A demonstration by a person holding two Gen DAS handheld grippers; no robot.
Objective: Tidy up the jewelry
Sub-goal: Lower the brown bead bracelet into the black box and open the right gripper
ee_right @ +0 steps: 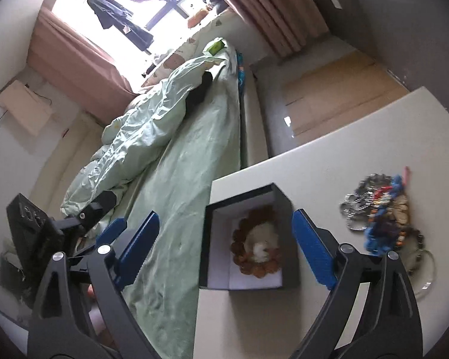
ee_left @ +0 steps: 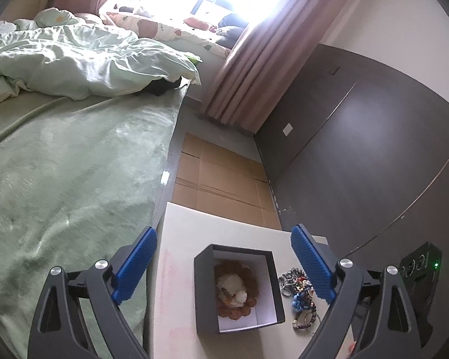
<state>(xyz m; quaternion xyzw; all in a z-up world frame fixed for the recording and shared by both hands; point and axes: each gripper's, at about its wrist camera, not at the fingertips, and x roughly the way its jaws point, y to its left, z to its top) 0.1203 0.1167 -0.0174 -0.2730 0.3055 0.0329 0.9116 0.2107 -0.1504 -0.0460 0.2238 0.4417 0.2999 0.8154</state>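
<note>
Both tools, left (ee_left: 224, 261) and right (ee_right: 226, 246), spread wide, holding nothing. Dark box (ee_right: 280, 206) near counter (ee_right: 329, 161) edge beside bed (ee_right: 176, 185); jewelry heap (ee_right: 383, 212) blurred, apparently tangled, bare counter around.

I count one box (ee_left: 239, 290) on my table (ee_left: 176, 272), one beaded bracelet (ee_left: 236, 291) inside it, and one heap of jewelry (ee_left: 300, 294).
</note>
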